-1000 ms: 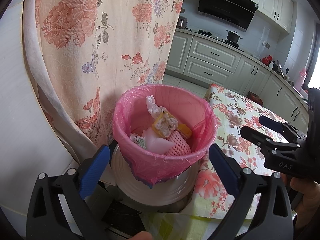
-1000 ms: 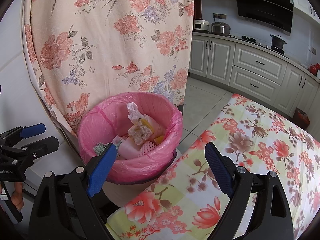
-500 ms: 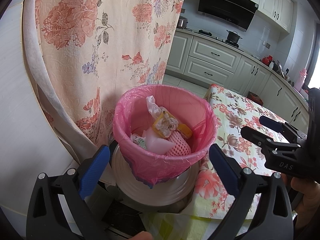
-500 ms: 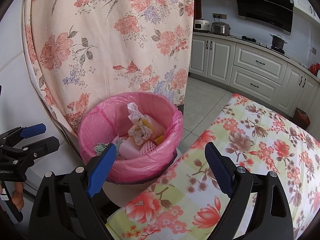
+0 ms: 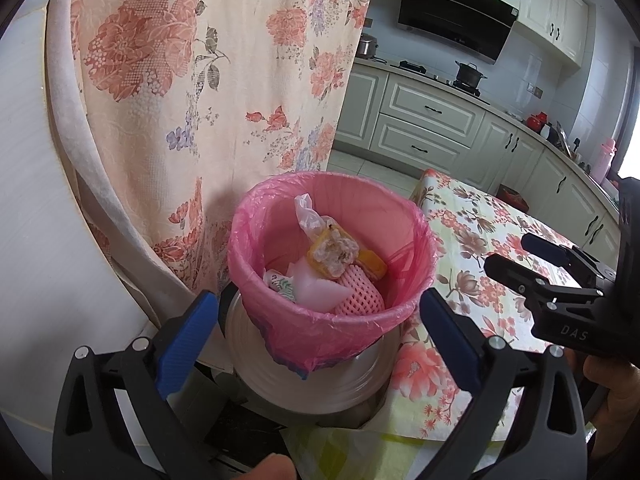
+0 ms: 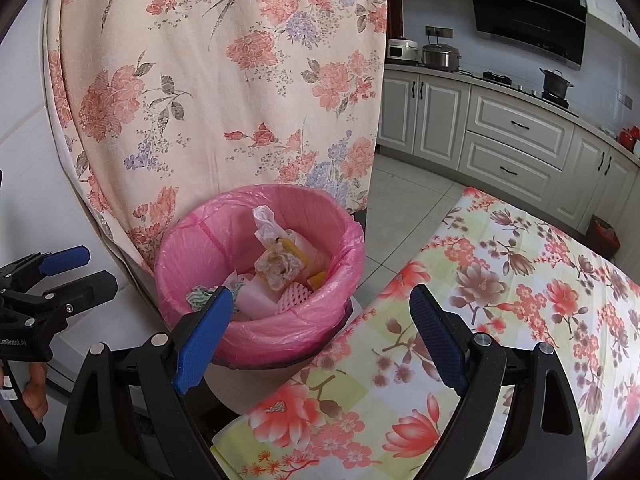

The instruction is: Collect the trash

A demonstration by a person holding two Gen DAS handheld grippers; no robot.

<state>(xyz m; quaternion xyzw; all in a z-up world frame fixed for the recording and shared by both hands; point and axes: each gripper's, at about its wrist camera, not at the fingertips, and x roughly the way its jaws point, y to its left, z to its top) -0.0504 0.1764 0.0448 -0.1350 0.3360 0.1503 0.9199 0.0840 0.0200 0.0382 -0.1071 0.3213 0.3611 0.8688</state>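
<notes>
A bin lined with a pink bag (image 5: 320, 320) (image 6: 208, 240) stands at the corner of the flowered table. Inside lie a crumpled yellow wrapper (image 5: 334, 250) (image 6: 280, 266), a pink foam net (image 5: 358, 288) (image 6: 294, 294), a white plastic bag (image 5: 306, 214) (image 6: 266, 220) and a green-patterned scrap (image 6: 198, 294). My left gripper (image 5: 316, 328) is open, its blue pads either side of the bin's near rim, nothing between them. My right gripper (image 6: 320, 328) is open and empty over the bin's right edge and table corner. Each gripper shows at the other view's side: the right gripper (image 5: 560, 276) and the left gripper (image 6: 48, 284).
A flowered curtain (image 5: 208, 80) (image 6: 224, 80) hangs right behind the bin. The table with its floral cloth (image 5: 480, 240) (image 6: 500, 300) runs to the right. Kitchen cabinets (image 6: 500, 140), a hob with a pot (image 5: 470, 74) and tiled floor lie beyond. A white wall (image 5: 40, 240) is on the left.
</notes>
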